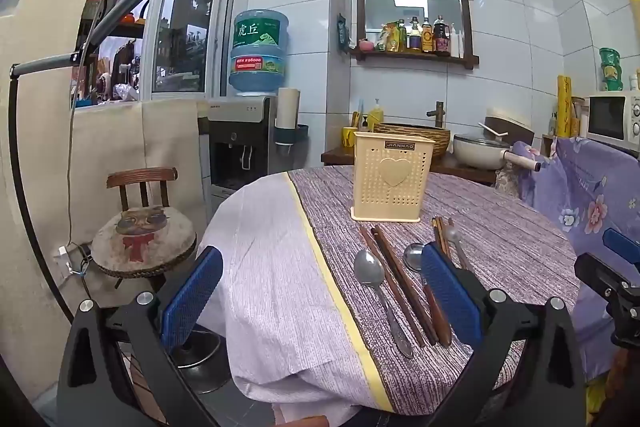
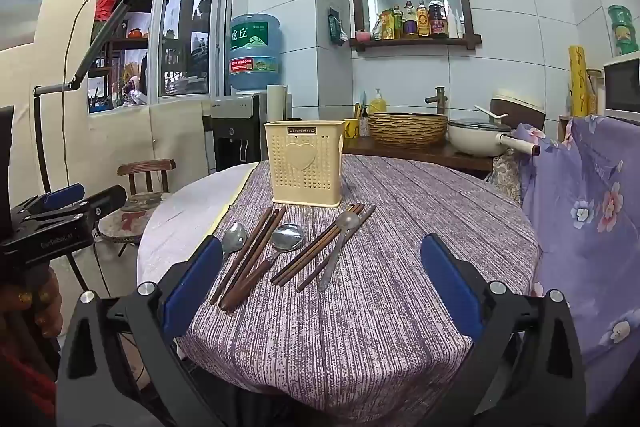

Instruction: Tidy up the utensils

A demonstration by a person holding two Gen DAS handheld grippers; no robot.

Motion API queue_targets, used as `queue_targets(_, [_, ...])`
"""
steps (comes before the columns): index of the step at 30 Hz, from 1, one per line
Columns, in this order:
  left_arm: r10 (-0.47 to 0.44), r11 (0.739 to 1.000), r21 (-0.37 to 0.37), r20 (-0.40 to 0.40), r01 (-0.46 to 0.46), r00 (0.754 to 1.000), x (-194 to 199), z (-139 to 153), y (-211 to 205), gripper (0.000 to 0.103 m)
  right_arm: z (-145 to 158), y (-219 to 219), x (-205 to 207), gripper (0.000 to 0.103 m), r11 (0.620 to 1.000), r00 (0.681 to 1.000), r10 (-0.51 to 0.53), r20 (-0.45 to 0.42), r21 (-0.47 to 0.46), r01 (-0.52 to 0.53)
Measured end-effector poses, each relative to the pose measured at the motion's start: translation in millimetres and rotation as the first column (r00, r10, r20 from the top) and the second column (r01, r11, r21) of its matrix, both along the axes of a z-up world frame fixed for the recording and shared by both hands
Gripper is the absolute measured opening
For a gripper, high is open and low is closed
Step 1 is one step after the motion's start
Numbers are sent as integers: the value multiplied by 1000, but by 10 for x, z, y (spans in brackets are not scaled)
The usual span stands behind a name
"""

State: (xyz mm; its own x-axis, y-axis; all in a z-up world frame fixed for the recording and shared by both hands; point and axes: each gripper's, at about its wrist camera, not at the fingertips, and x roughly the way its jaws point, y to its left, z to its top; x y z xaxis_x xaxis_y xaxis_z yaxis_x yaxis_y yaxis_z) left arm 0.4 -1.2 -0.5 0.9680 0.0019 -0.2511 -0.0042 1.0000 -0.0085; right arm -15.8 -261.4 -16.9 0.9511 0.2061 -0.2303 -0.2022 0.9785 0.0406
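- Nothing is sorted yet, as far as you can see: every utensil lies flat on the round table (image 2: 400,327), and nothing pokes above the rim of the cream holder (image 2: 306,163).
- That perforated holder, with a heart on its front, stands upright toward the far side of the purple cloth, just behind the spread of utensils.
- Your left gripper (image 1: 320,299) is spread wide and holds nothing. It hovers at the near left edge of the table, with its right pad covering part of the utensil row.
- Your right gripper (image 2: 320,279) is equally spread and empty, hanging above the near edge and looking straight along the cloth at the utensils.
- On the left of the spread lies a steel spoon (image 2: 234,238), bowl toward the holder. Just beside it rests a pair of dark chopsticks (image 2: 252,251), then a wooden-handled spoon (image 2: 286,238) touching them.
- To the right sits a second bundle of chopsticks (image 2: 320,247), fanned slightly, with a smaller spoon (image 2: 340,247) laid across them.
- All of it is left to do: three spoons and both sets of chopsticks need lifting into the holder.
- I judge the crossed right-hand group the fiddlier one, since the spoon rests on the sticks and may drag them.
- You cannot see inside the holder from here, so any dividers stay unknown.
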Motion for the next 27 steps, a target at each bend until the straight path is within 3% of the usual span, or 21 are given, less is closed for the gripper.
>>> queue_targets(27, [-12, 1000, -9, -21, 12, 1000, 26, -38, 33, 98, -23, 11, 40, 98, 1000, 1000, -3, -15, -2, 3])
